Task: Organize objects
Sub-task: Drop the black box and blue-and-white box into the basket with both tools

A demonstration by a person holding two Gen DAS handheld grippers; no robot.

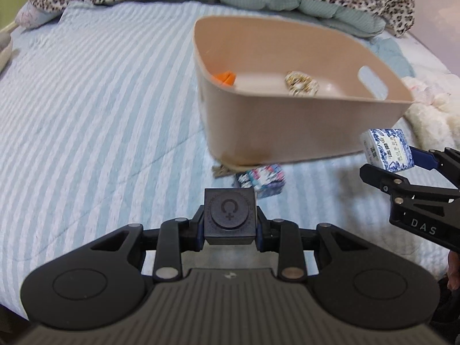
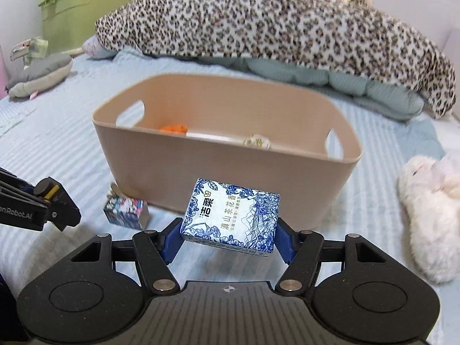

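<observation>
A beige plastic bin (image 1: pixel 287 132) (image 2: pixel 218 172) stands on the striped bed. Inside it lie an orange item (image 1: pixel 224 78) (image 2: pixel 174 128) and a patterned ring-shaped item (image 1: pixel 302 83) (image 2: pixel 256 141). My left gripper (image 1: pixel 229 224) is shut on a dark cube (image 1: pixel 229 220) with a round "C+" face, held above the bed in front of the bin. My right gripper (image 2: pixel 230 238) is shut on a blue-and-white floral box (image 2: pixel 231 217) (image 1: pixel 388 149), held in front of the bin's near wall. A small colourful cube (image 1: pixel 261 179) (image 2: pixel 126 208) lies on the bed by the bin's corner.
A leopard-print blanket (image 2: pixel 273 23) over a teal quilt (image 2: pixel 330 77) lies behind the bin. A white plush toy (image 2: pixel 431 201) lies right of the bin, a grey plush (image 2: pixel 40 77) at far left. A green storage box (image 2: pixel 86 8) stands beyond the bed.
</observation>
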